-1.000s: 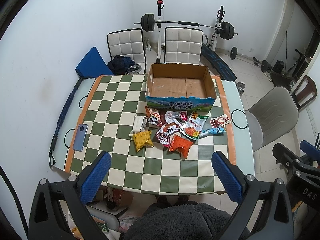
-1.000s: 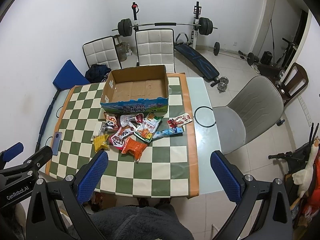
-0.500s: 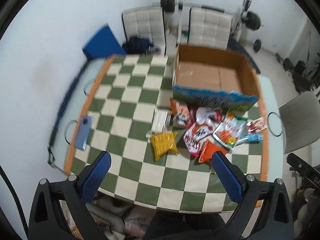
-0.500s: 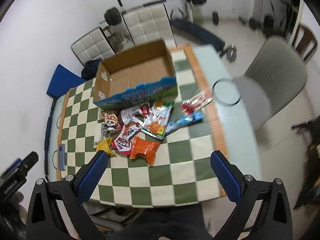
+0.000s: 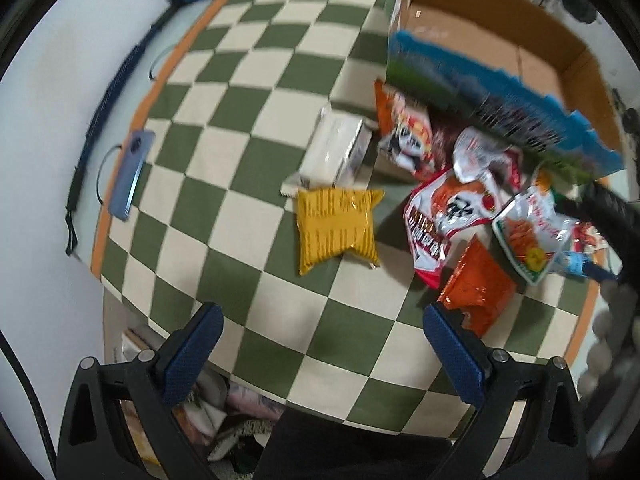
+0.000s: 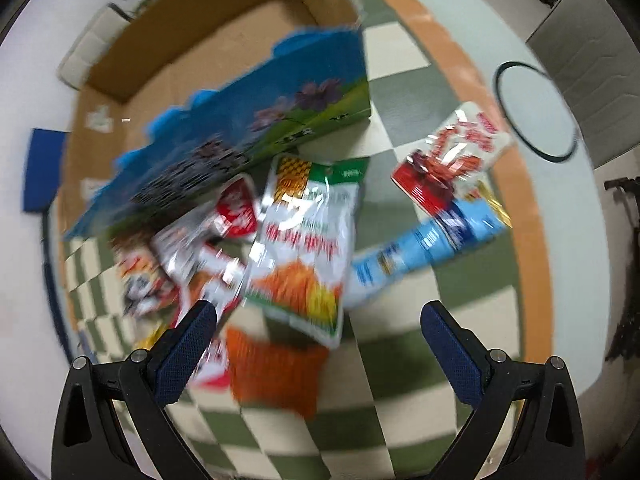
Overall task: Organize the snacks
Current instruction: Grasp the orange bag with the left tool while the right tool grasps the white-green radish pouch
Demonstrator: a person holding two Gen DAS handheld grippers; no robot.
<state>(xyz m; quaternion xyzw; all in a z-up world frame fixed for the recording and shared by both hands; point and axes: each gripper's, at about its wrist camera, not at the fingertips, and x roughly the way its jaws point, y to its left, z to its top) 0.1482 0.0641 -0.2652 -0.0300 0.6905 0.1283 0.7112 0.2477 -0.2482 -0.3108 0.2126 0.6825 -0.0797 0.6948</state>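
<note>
- We are at the reach stage of organizing the snacks: nothing is picked up yet, and the open cardboard box (image 5: 500,52) beyond both tongs shows a bare brown floor.
- The checkered tablecloth (image 5: 248,92) fills the space ahead of both tongs, with all the snack packets lying loose in a heap between the tongs and the box's blue printed front wall.
- Our left tongs (image 5: 318,334) stand wide open and hold nothing; a yellow snack packet (image 5: 338,228) lies straight ahead of them, apart from the rest, and an orange packet (image 5: 476,288) sits just beside their right finger.
- Our right tongs (image 6: 318,330) are also spread wide and empty; a white-and-green pouch (image 6: 308,240) lies straight ahead between the fingers, with the same orange packet (image 6: 276,372) lower down between them.
- We judge the next move calls for lowering one pair of tongs over a single packet, pinching an edge, then lifting it over the box wall.
- Only the left view shows a white wrapped packet (image 5: 336,148) past the yellow one and a blue phone (image 5: 130,174) far off to the left.
- Only the right view shows clearly a light blue tube-shaped packet (image 6: 424,252) and a red-and-white packet (image 6: 452,156), ahead and to the right.
- Both views are blurred, so we cannot read the printing.
</note>
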